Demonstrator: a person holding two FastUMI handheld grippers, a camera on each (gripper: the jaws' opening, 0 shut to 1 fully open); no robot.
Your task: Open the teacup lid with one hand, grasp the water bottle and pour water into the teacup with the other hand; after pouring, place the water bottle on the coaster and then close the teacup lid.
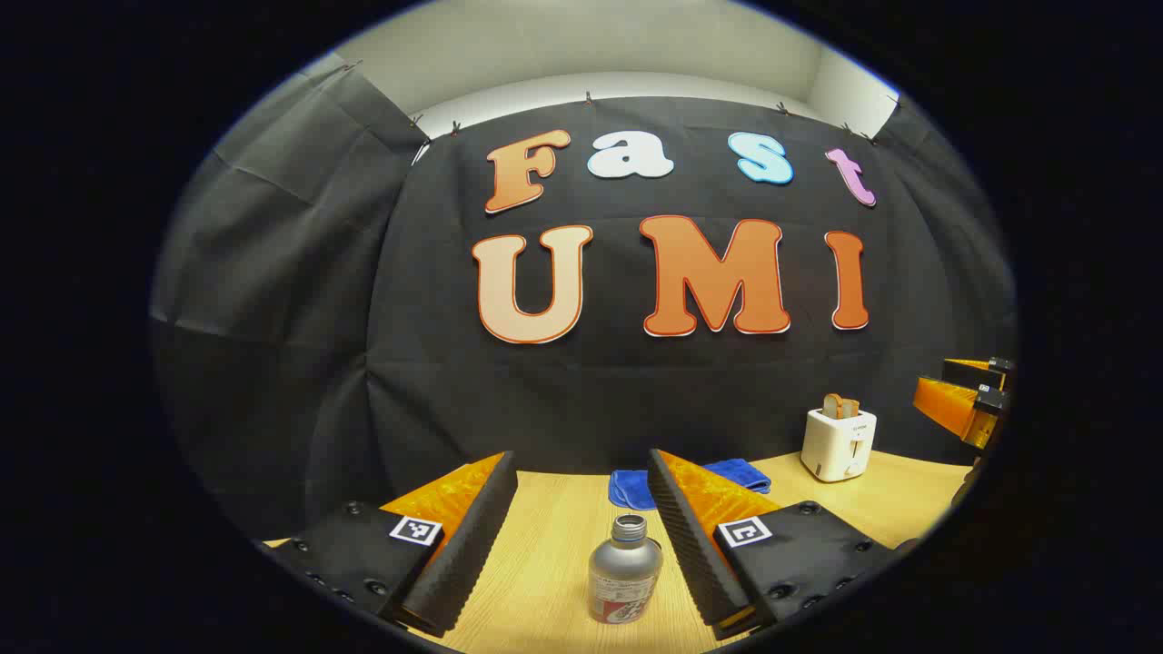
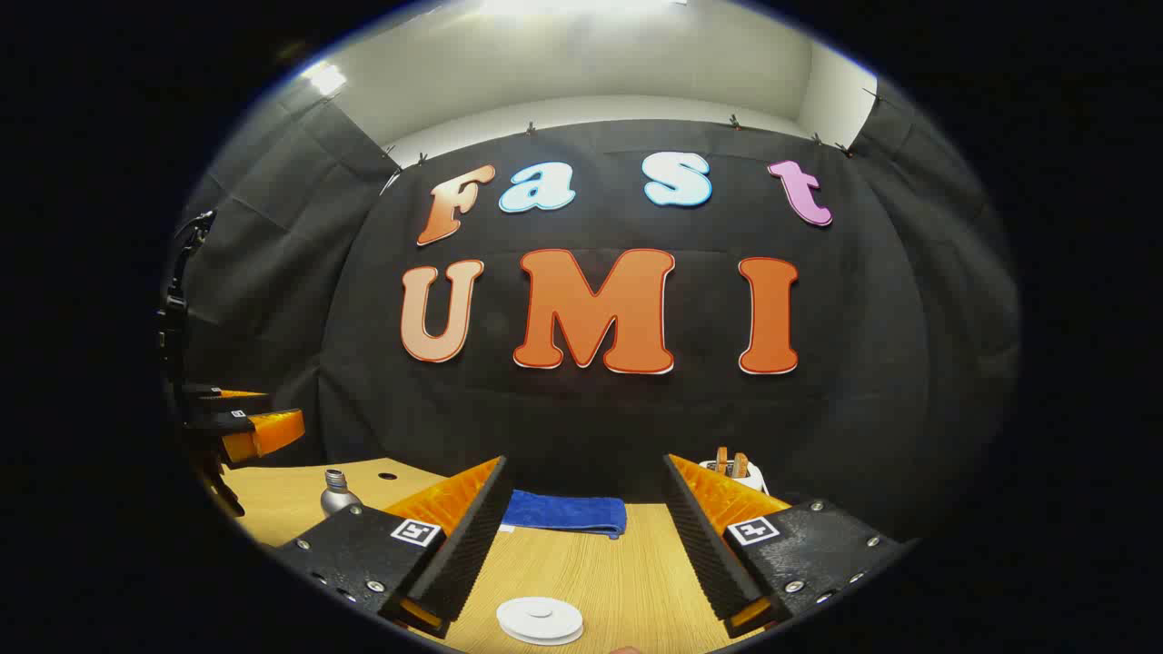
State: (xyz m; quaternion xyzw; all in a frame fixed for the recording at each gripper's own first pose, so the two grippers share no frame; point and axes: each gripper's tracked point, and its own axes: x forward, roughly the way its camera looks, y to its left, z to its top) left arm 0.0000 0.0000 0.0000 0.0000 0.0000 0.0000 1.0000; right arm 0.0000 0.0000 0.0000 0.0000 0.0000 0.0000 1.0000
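Note:
A small silver water bottle (image 1: 623, 570) with an uncapped neck stands upright on the wooden table (image 1: 545, 581), just below and between the spread fingers of my left gripper (image 1: 581, 459), which is open and holds nothing. The bottle (image 2: 336, 493) also shows at the left of the right gripper view, with the left gripper (image 2: 282, 409) hovering above it. My right gripper (image 2: 581, 463) is open over a white round disc (image 2: 540, 619) with a raised centre; I cannot tell whether that is a lid or a coaster. At the right edge of the left gripper view, the right gripper (image 1: 931, 380) hangs in the air.
A folded blue cloth (image 1: 718, 474) (image 2: 563, 511) lies at the back of the table. A white toaster (image 1: 838, 442) with bread slices in it stands at the back right, partly hidden behind a finger (image 2: 718, 495). A small dark hole (image 2: 388, 475) marks the tabletop.

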